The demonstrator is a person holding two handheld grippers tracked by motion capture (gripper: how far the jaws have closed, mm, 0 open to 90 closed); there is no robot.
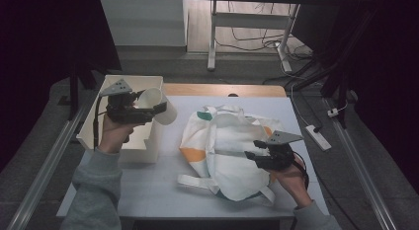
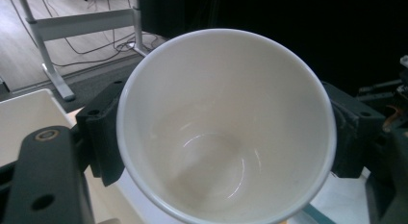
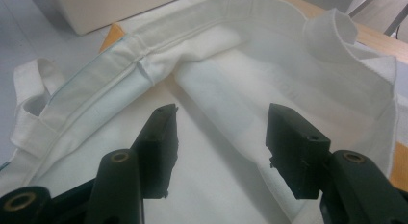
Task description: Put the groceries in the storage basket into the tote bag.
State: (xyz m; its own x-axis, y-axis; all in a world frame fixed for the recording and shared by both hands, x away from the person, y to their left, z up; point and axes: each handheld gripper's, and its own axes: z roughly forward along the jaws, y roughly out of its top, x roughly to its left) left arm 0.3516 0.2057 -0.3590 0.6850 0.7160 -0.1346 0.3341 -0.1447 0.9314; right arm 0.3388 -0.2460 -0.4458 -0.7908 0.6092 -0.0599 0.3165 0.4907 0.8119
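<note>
Your left gripper has its jaws clamped across the outside of a white cup, held up in the air above the gap between the white box at the left of the worktop and the cloth bag. In the left gripper view the cup looks empty, its mouth turned back towards the camera and a black jaw pressing on each side of the wall. Your right gripper hangs low over the bag, jaws spread wide and holding nothing; in the right gripper view the jaws stand apart just above the white fabric, short of the bag's hemmed rim. It looks as if you are in the middle of carrying the cup over to the bag, with the bag's mouth not yet lifted open. The next move likely calls for the right jaws to go forward and close on that upper hem, then raise it so the opening gapes. Only then bring the cup across and lower it bottom first into the gap; keep the left grip firm until then, since the smooth wall could slip.
</note>
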